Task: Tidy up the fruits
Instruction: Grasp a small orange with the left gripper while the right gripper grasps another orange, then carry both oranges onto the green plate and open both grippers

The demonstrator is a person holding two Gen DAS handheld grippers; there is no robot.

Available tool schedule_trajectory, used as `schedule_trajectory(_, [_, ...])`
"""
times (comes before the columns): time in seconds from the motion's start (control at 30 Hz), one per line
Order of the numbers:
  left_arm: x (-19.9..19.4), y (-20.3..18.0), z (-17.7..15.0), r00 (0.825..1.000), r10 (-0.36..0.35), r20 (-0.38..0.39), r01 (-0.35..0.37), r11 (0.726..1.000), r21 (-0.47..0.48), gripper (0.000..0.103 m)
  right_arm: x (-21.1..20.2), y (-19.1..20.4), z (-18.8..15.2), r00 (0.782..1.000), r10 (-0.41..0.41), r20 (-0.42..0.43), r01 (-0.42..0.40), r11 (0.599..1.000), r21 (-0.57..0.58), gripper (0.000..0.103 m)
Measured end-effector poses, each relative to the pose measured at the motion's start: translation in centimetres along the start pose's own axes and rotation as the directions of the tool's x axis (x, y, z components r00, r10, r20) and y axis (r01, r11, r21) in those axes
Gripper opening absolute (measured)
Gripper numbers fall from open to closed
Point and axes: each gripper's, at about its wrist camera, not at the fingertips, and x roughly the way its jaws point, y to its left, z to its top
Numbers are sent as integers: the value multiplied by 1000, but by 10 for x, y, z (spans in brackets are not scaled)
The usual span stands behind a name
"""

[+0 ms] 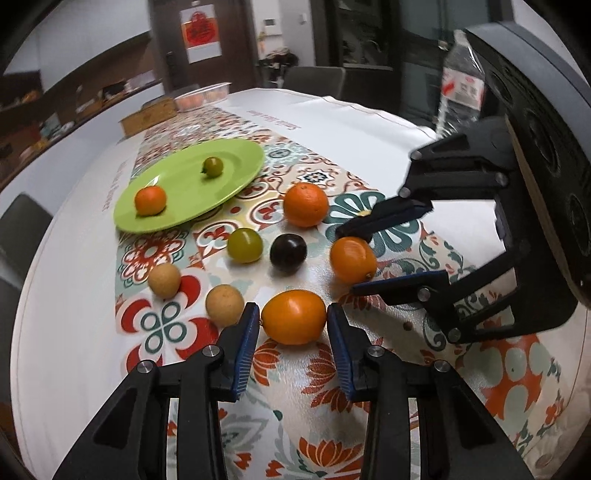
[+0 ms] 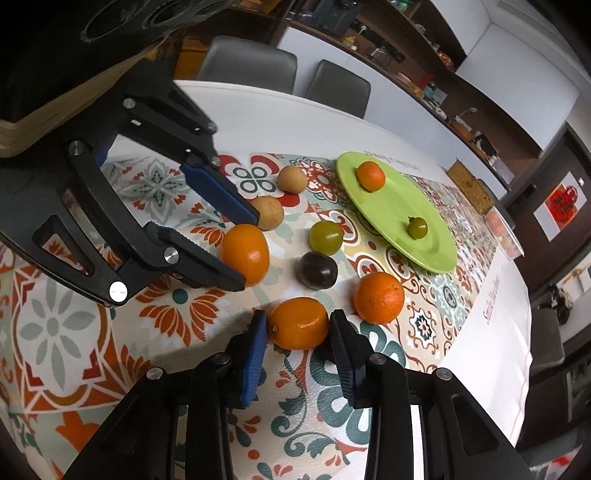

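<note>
Reaching low over the patterned tablecloth [image 1: 295, 398], the left gripper [image 1: 291, 325] spreads its jaws around an oval orange fruit [image 1: 293, 316], pads just beside it. The right gripper [image 2: 297, 328] comes in level, jaws spread beside a second orange fruit [image 2: 298, 323]. Toward the table's far edge, a green plate [image 1: 177, 184] holds a small orange [image 1: 150, 199] and green tomato [image 1: 212, 167].

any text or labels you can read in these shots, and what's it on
Nothing reads with certainty.
Tablecloth: red line along the white border, starts "Smile", rest too blurred.
Second red line on the tablecloth's other border, beyond the plate: unreadable.
Bottle: red and white label, print too small.
Door poster: red emblem, possibly a character, too blurred.
</note>
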Motion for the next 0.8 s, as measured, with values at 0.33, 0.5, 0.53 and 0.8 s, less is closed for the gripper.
schedule_trajectory(0.33, [-13,3,-1,999,24,33,-21,997,-68,36,-12,1,2,1000,-9,18,7,994,111,35])
schedule_trajectory(0.5, [-21,3,1,998,35,51,-30,995,-92,36,-19,-2,5,999,-29,32,24,986,163,35])
schedule_trajectory(0.53, [-23,4,1,998,40,55,-35,995,-96,36,-20,-4,5,999,-35,36,28,984,177,35])
schedule_trajectory(0.8, [-41,8,14,989,85,122,-68,988,-136,36,-33,-20,11,994,-85,68,65,963,262,35])
